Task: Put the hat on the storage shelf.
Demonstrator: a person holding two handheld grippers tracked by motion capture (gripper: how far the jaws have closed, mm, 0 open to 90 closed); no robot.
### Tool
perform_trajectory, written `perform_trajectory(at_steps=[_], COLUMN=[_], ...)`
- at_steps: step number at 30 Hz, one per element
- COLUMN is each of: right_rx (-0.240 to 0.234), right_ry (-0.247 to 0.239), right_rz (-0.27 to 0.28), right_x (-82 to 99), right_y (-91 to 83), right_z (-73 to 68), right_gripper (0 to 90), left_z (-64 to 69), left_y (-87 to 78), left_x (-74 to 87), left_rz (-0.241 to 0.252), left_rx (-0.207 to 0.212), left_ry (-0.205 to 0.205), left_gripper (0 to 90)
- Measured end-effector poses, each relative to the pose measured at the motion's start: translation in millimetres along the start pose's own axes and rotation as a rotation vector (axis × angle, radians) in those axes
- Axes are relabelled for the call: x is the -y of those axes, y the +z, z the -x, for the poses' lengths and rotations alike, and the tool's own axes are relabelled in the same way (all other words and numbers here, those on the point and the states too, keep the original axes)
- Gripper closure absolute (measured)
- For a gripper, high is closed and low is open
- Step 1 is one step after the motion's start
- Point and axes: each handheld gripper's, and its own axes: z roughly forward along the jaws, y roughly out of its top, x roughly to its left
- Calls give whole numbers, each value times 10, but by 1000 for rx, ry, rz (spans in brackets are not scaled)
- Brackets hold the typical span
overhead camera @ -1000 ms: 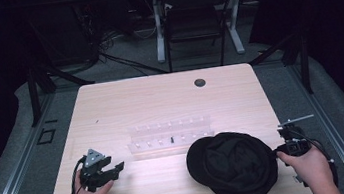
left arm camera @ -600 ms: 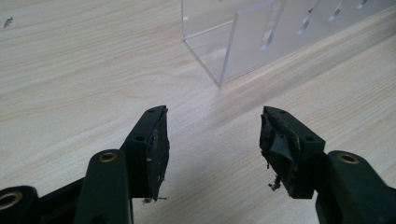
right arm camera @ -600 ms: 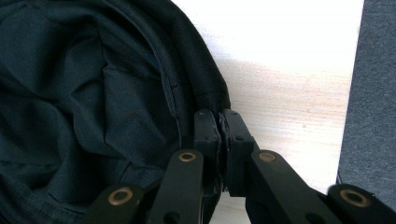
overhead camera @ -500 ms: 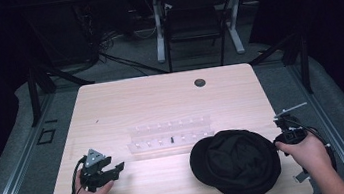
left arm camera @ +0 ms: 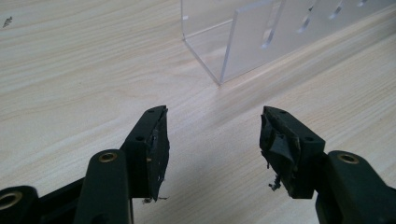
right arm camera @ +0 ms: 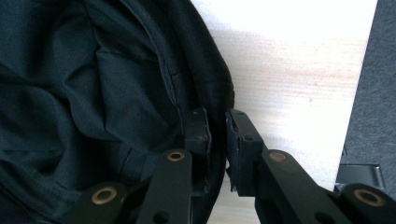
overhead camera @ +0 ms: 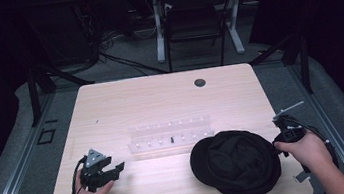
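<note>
Right gripper view: the right hand-held gripper (right arm camera: 217, 121) has just been opening, its jaws slightly apart astride the black cap's (right arm camera: 93, 93) rim near the counter's (right arm camera: 289, 70) right edge, seemingly released; the left hand-held gripper (left arm camera: 212, 135) gapes empty.

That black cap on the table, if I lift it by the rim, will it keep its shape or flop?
The black cap would probably flop: its lining lies creased and slack. It looks light, so the right gripper astride its rim could likely lift it. The fabric might slip from a loose grip.
</note>
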Motion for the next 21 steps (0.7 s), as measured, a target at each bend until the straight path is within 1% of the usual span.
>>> perform_trajectory(at_steps=[1,2,6,7,8,9,10,11,12,13,14,15,16,17,18,19,20,21], right_rx=[-1,-5,-8,-22,-26,-24,-20,-37,-37,-36,-28,-38,-38,-34,-34,-33,-44,-46], right_ry=[-5,1,11,13,17,12,18,25,25,26,27,37,42,68,68,48,55,56], right_rz=[-14,-23,-26,-31,-33,-46,-41,-36,-36,-50,-52,-45,-48,-37,-37,-64,-71,-73], right_x=[-2,1,22,34,38,39,49,56,56,62,65,74,76,84,84,75,75,77], right_y=[-10,-17,-8,0,4,0,12,25,25,44,57,77,82,100,100,87,96,101], right_z=[6,6,16,32,34,44,46,53,53,64,67,74,76,65,65,86,102,107], right_gripper=[796,796,797,797,797,797,798,797,797,797,797,795,793,789,789,785,775,773], left_z=[0,0,2,4,4,4,4,4,4,3,3,3,3,3,3,3,3,2], left_y=[0,0,1,0,-1,-1,0,0,0,1,1,2,3,3,3,3,4,4], left_x=[0,0,0,1,0,0,0,0,0,1,1,1,1,1,1,1,1,1], left_rz=[0,0,-1,0,-1,-1,-1,-2,-2,-4,-5,-6,-5,-5,-5,-5,-5,-5], left_rx=[0,0,0,0,0,0,0,0,0,-1,0,1,1,1,1,2,1,1], left_ry=[0,0,1,0,2,2,3,3,3,3,4,5,5,6,6,5,5,5], left_gripper=[425,425,425,425,425,425,425,425,425,425,425,425,425,425,425,425,425,425])
